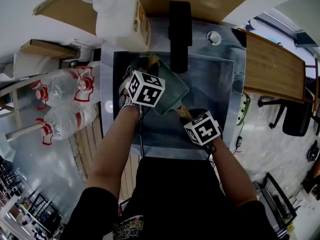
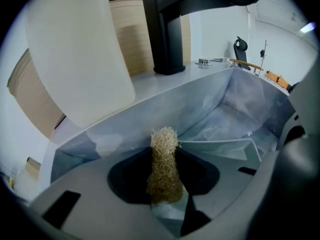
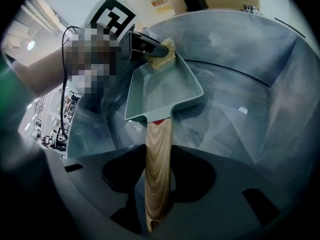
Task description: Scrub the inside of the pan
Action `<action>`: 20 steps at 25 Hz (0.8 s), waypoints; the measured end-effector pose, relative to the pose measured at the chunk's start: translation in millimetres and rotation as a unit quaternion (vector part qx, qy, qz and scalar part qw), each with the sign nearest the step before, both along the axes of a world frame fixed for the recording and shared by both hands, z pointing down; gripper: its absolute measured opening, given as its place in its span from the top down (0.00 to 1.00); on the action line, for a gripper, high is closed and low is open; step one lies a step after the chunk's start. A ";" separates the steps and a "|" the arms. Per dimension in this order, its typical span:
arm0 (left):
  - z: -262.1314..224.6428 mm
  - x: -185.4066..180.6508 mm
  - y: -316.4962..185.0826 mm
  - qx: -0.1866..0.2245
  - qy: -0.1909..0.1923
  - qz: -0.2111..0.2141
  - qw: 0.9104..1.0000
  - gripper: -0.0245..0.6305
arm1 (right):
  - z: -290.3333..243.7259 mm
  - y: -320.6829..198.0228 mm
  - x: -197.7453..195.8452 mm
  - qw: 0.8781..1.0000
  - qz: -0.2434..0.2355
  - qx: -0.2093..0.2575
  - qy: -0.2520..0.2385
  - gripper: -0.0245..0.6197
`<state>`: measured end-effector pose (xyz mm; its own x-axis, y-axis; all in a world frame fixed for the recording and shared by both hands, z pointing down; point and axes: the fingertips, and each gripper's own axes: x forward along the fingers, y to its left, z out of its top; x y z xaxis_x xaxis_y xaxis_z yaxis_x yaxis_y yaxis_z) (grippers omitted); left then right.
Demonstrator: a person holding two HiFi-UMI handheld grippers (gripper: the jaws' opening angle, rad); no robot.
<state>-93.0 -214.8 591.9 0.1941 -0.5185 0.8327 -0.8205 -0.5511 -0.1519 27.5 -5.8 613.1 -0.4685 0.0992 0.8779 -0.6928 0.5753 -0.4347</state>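
Note:
A square grey-green pan [image 1: 172,90] lies tilted in the steel sink [image 1: 222,89]. Its wooden handle [image 1: 183,112] points toward me. My right gripper [image 1: 193,120] is shut on that handle [image 3: 157,174], and the pan [image 3: 162,91] stretches away from the jaws. My left gripper [image 1: 148,72] is shut on a tan fibrous scrubber [image 2: 163,169]. In the right gripper view the scrubber [image 3: 162,54] rests against the pan's far rim, at the back left corner, with the left gripper [image 3: 145,46] behind it. The pan's rim [image 2: 220,146] shows just beyond the scrubber in the left gripper view.
A black faucet [image 1: 180,34] stands over the back of the sink. A white plastic jug [image 1: 122,16] sits at the back left corner. Several water bottles [image 1: 65,99] lie on the floor at left. A wooden board [image 1: 272,64] is at right.

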 end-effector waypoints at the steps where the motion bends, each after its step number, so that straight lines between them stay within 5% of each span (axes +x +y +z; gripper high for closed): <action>1: 1.1 -0.6 -2.0 0.000 -0.003 0.000 1.000 0.74 | -0.1 -0.3 0.0 1.000 0.001 0.002 0.000 0.71; 7: 5.2 4.8 -3.3 0.002 -0.024 0.019 1.000 0.74 | -0.4 0.2 0.4 1.000 0.000 0.006 -0.001 0.71; 20: 6.0 46.1 25.8 0.010 -0.072 0.145 0.987 0.74 | -0.5 -1.0 0.1 1.000 -0.004 0.012 0.000 0.71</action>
